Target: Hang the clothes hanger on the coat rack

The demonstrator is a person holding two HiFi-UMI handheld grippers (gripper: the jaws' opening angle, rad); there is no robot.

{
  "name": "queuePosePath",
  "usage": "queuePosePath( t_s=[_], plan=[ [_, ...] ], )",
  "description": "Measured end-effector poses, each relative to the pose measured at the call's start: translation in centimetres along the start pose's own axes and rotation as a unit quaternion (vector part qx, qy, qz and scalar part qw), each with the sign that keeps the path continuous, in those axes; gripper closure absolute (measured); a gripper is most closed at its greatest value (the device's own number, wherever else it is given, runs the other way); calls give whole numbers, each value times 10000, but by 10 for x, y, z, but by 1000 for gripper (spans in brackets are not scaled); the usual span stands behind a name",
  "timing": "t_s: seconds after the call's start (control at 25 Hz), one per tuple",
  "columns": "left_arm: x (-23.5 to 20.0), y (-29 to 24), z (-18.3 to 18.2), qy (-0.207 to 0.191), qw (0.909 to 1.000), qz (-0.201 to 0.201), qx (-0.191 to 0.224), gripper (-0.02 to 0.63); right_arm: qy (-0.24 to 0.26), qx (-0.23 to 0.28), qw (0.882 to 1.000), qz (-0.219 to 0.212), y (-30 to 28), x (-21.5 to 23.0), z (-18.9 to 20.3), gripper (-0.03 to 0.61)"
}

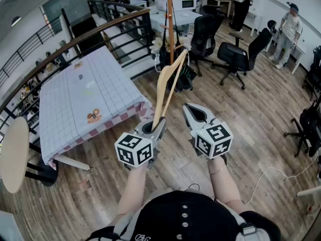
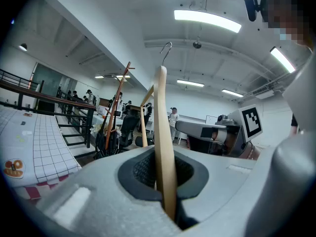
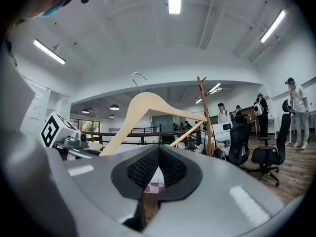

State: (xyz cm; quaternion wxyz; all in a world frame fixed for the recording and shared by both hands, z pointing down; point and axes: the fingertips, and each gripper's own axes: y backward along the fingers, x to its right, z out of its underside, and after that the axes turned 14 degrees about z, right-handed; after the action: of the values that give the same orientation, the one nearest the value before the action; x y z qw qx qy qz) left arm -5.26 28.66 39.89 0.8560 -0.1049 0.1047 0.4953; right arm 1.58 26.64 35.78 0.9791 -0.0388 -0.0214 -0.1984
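- The clothes hanger (image 1: pixel 168 84) is clamped low on one arm by the left gripper (image 1: pixel 159 122), whose jaws are closed tight on the wood.
- A pale, smooth wooden hanger is seen, with curved shoulders and a thin silver wire hook (image 2: pixel 167 51) at the top.
- In the head view the hanger is carried up and away from the person, over the wooden floor (image 1: pixel 261 109).
- In the left gripper view the gripped arm runs straight up between the pads, and the hook is seen above it against the ceiling.
- From the right gripper view the whole shape is shown side-on: one arm slopes down to the left gripper, while the other slopes down towards the coat rack (image 3: pixel 203 113).
- The right gripper (image 1: pixel 186 107) is held just beside the left one, with its jaws brought together and nothing between them.
- The coat rack, a slim reddish-brown pole, is seen beyond the hanger, and no contact between the two can be made out.
- A desk (image 1: pixel 75 99) under a checked cloth is seen to the left.
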Motion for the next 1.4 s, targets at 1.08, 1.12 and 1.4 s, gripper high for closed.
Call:
queuePosePath(
  t_s=[1.08,1.12,1.4],
  plan=[
    [-36,25,-11,-136,9998,-152,-62,614,-252,-10,9996,110,-19,-47,4,580],
    [-41,26,-11,-117,9998,-163,-72,614,-296,-30,9995,128,-22,-49,5,580],
    [-49,27,-5,-82,9997,-248,6,614,-250,-67,9995,163,-21,-41,18,580]
  ],
)
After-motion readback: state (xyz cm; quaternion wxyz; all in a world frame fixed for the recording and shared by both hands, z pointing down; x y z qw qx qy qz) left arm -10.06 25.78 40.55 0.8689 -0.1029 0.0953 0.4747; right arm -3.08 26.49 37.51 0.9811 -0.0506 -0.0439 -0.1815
